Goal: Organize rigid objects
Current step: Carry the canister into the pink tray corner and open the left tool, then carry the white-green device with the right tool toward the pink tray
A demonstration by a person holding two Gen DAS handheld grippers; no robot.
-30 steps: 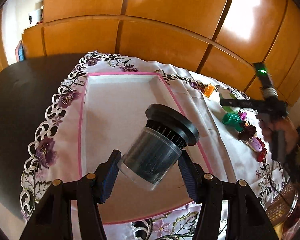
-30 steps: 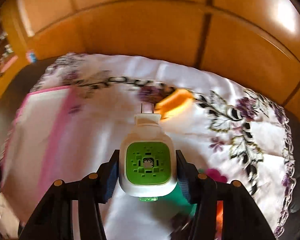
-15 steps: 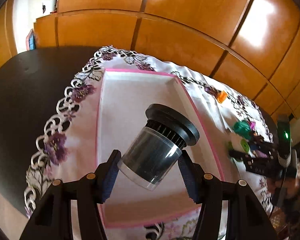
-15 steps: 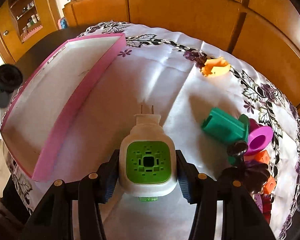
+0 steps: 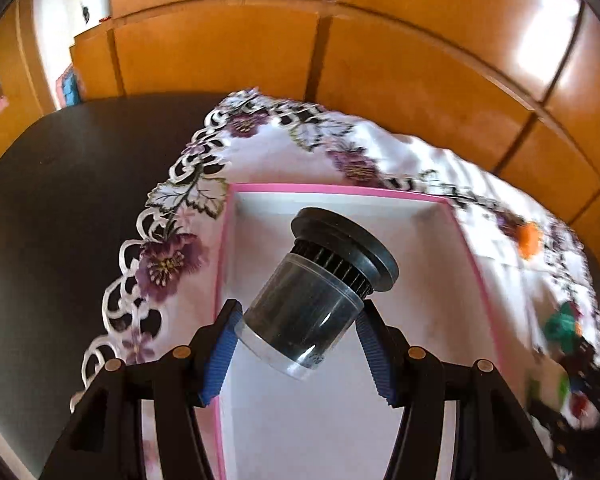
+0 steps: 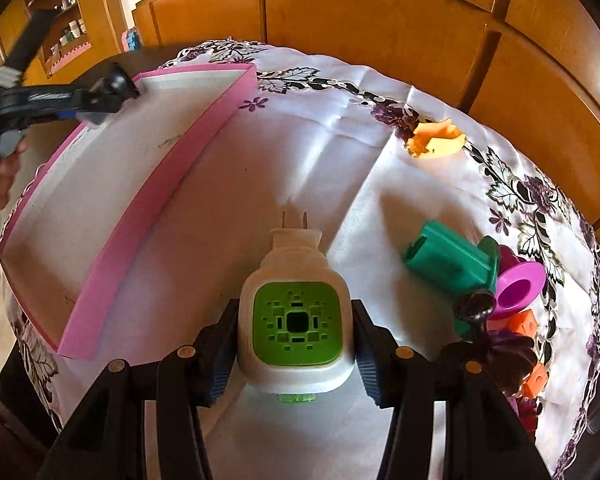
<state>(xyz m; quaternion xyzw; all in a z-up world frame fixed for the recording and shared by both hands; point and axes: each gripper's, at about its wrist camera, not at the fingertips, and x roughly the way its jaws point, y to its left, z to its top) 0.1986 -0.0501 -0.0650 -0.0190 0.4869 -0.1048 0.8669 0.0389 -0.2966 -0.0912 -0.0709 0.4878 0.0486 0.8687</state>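
Note:
My left gripper (image 5: 296,344) is shut on a clear cylinder with a black ribbed cap (image 5: 320,292) and holds it tilted above the pink-rimmed white tray (image 5: 340,192). In the right wrist view the left gripper (image 6: 100,102) hovers over the tray's far end (image 6: 204,132). My right gripper (image 6: 294,348) is shut on a white plug-in device with a green face (image 6: 296,320), its prongs pointing forward, above the cloth to the right of the tray.
A floral white tablecloth (image 6: 320,140) covers a dark table (image 5: 60,200). On the cloth lie an orange piece (image 6: 434,140), a green part (image 6: 448,260), a purple cup (image 6: 520,284) and other small toys (image 6: 512,352). Wooden cabinets stand behind.
My left gripper has moved with the cylinder toward the tray's far left end. My right gripper has come closer to the cloth with the plug-in device.

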